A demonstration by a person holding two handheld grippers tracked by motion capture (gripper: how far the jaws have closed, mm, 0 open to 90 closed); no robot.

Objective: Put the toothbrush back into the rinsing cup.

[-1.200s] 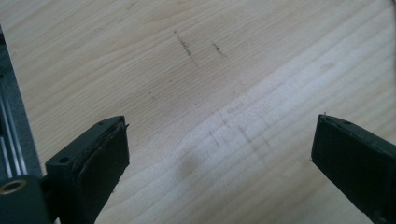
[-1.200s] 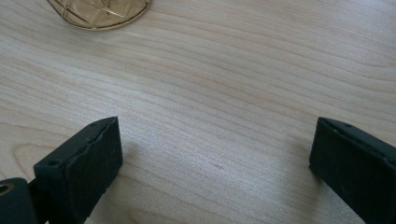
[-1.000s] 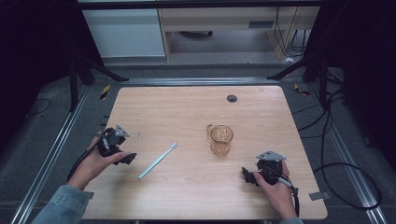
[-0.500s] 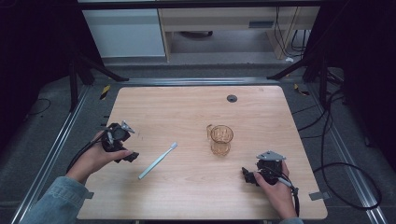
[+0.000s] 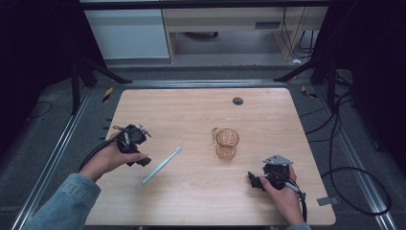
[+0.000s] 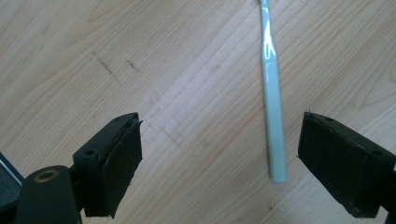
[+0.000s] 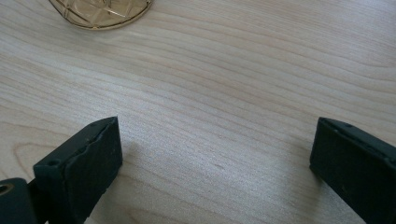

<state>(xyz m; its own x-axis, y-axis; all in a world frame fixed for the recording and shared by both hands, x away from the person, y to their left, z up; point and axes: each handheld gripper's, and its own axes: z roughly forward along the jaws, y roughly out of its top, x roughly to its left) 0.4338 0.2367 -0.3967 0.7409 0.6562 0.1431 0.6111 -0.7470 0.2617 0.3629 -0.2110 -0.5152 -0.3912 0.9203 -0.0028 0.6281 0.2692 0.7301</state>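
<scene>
I see toothbrush (image 5: 162, 165) flat, axis diagonal, head toward cup (image 5: 226, 143) | left gripper (image 6: 219, 154) jaws apart over its handle end | right gripper (image 7: 215, 163) jaws apart, empty

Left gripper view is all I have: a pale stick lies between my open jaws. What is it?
Observer: A toothbrush; the high view shows its bristled head pointing toward the table's middle, away from the left hand-held gripper.
Operator: Anything near that head?
Observer: An amber glass cup stands upright to its right, apart from it.
Operator: Where is my other hand?
Observer: The right hand-held gripper is low over the table near the person's edge, jaws open on nothing.
</scene>
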